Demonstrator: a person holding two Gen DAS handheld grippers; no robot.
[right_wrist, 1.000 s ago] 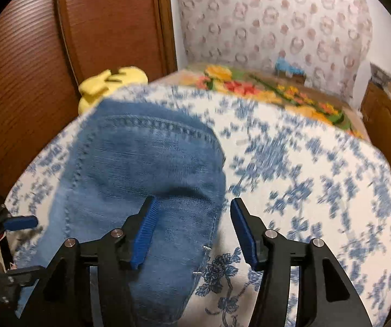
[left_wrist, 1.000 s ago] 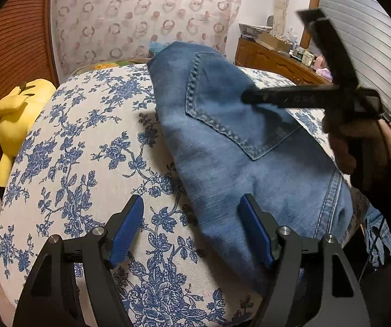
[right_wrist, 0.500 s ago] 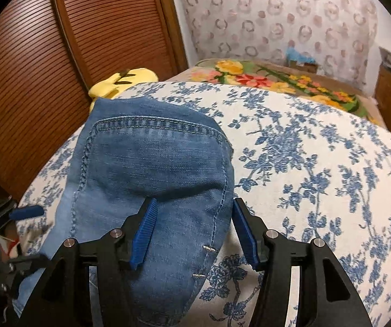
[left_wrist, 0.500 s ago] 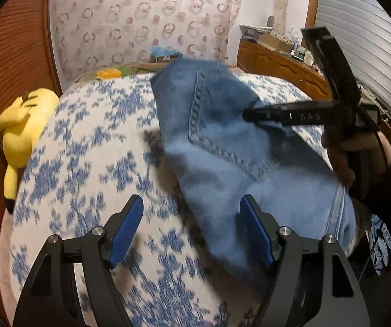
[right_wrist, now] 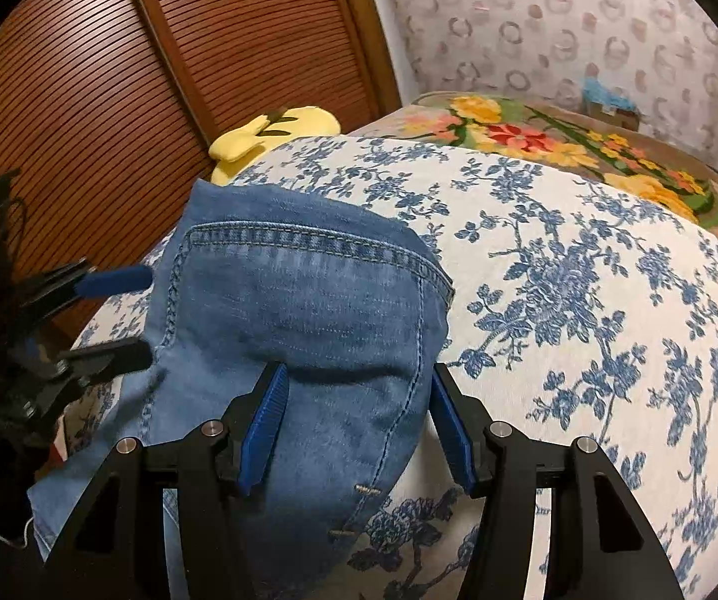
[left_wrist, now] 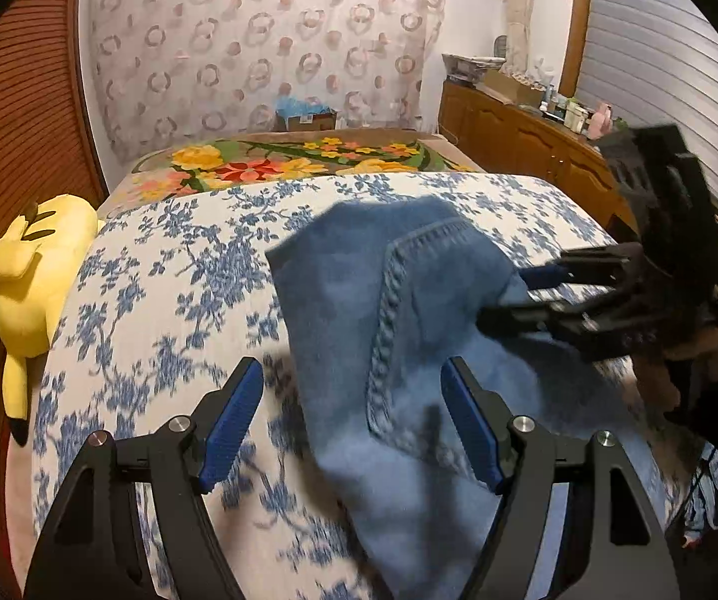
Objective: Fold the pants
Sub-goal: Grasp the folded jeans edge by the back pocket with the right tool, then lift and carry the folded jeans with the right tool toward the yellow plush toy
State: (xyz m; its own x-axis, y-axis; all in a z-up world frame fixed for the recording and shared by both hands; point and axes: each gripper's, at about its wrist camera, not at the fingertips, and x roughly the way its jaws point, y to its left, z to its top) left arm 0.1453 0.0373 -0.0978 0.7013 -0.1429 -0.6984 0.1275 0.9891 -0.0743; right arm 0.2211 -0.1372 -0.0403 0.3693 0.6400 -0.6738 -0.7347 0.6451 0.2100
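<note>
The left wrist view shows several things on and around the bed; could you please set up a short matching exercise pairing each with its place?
Things:
1. jeans
2. yellow plush toy
3. flowered blanket
4. wooden cabinet

Places:
a. along the right wall
b. at the bed's left edge
c. at the far end of the bed
d. folded on the blue-flowered cover

Pairs: 1-d, 2-b, 3-c, 4-a

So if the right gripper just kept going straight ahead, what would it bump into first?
Most likely the jeans. The right gripper is open and points down at the folded denim, whose right edge lies between its fingers. Past that is only the flowered bedspread. How near the cloth is, the picture doesn't show.
</note>
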